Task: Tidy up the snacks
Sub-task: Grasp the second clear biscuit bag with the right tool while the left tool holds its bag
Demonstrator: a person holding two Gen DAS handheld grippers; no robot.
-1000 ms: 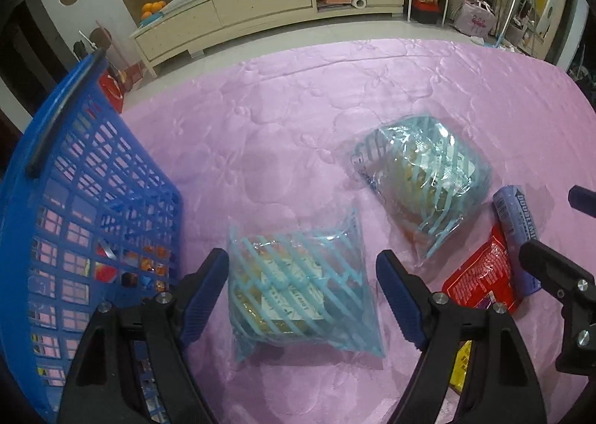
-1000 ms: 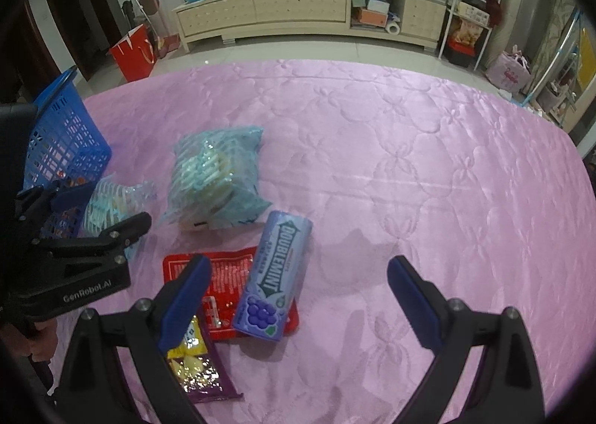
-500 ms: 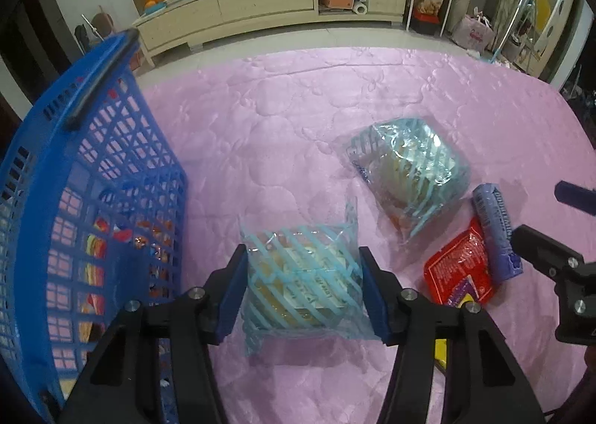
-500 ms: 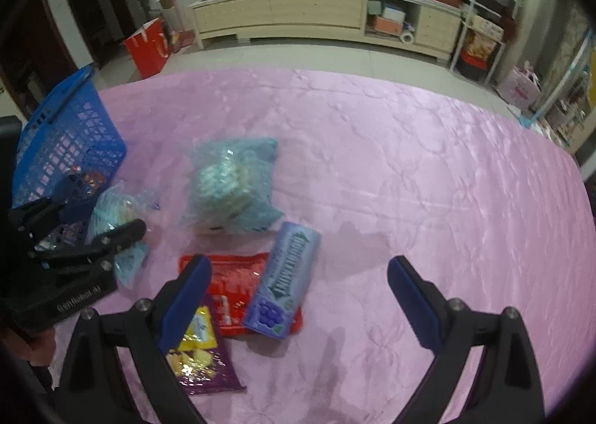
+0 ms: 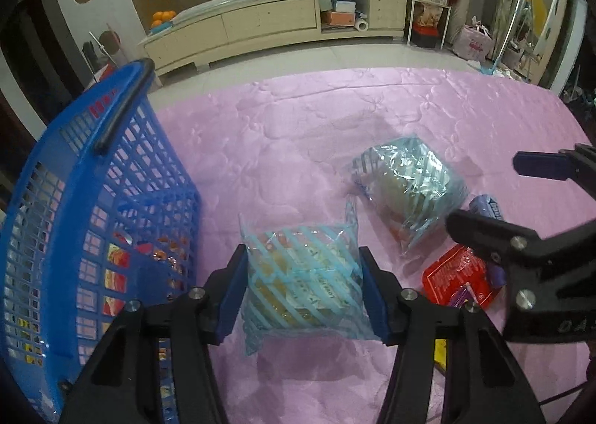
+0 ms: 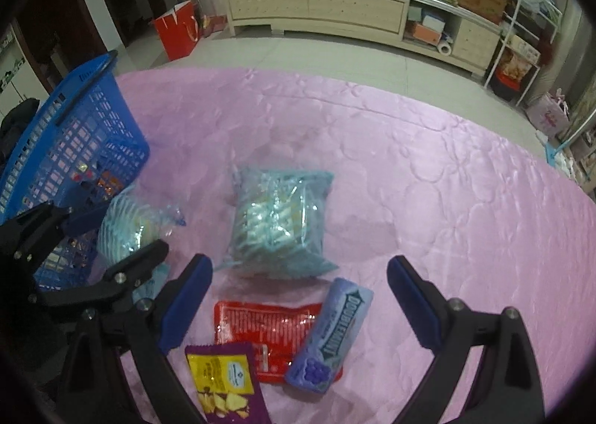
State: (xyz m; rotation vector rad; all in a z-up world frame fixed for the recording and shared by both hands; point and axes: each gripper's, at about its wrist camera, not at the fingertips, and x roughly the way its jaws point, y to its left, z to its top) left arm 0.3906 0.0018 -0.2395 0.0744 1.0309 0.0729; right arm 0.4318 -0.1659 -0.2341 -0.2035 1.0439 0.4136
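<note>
- Left gripper (image 5: 303, 288) now pinches the striped blue snack packet (image 5: 301, 275) — its blue pads press on both sides of the wrapper, where a second ago they stood wide on either side of it. The closing was done by half a second ago.
- Right gripper (image 6: 300, 303) is spread wide with nothing between its pads; it hovers above the loose pile on the pink quilted cover (image 6: 428, 170) and has drifted sideways across it, so more of the pile now sits in its view.
- With the packet gripped just beside the blue basket (image 5: 111, 200), the pick looks complete; I judge the carry into the basket to be what is left for this item. Whether the packet has left the cover yet I cannot tell.
- That basket stands on the cover to the left of the held packet. Through its lattice wall several colourful wrappers show at the bottom, too broken up by the bars to name.
- Outside it lie a second striped blue packet (image 6: 279, 222), a red pouch (image 6: 266, 331), a purple Doublemint gum pack (image 6: 329, 336) resting partly on the red pouch, and a purple-and-yellow snack bag (image 6: 223, 383) at the near edge — four items, by my count, besides the held one.
</note>
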